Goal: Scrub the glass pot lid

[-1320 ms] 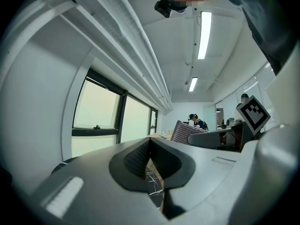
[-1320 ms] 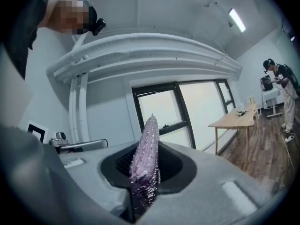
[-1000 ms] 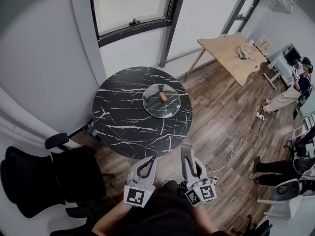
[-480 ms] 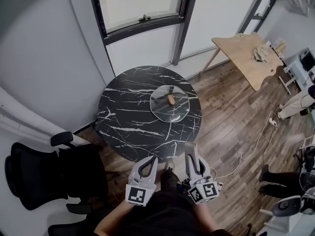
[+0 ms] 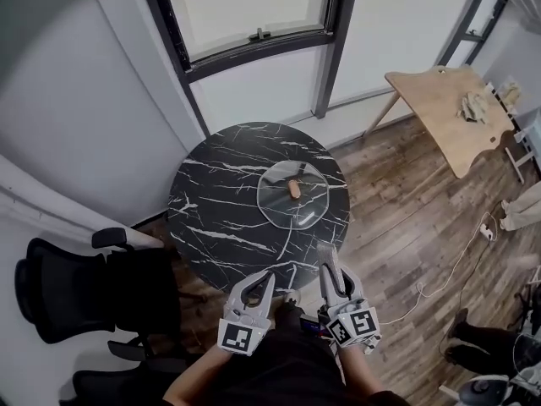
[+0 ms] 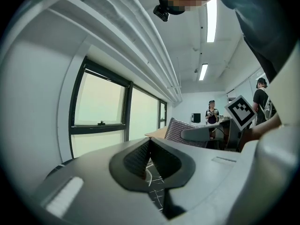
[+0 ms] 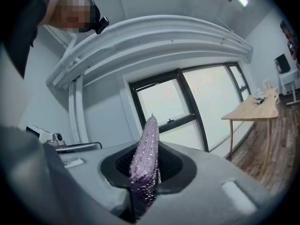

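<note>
Wood-plank floor (image 5: 406, 227) runs under a round worktop (image 5: 220, 218) of black stone veined white, below a dark-framed window (image 5: 245, 11). A black office chair (image 5: 59, 299) stands at its 8 o'clock. The clear, shallow-domed glass pot lid (image 5: 296, 208), brown-knobbed, lies on the worktop toward 3 o'clock. Off the 6 o'clock edge, the grey left gripper (image 5: 266, 276) has its fingers pressed together on nothing. The right gripper (image 5: 330, 265) has its fingers clamped on a purple knobbly scrubber (image 7: 146, 153).

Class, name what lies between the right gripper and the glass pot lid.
In the head view, only bare marble tabletop separates the right gripper from the lid.
</note>
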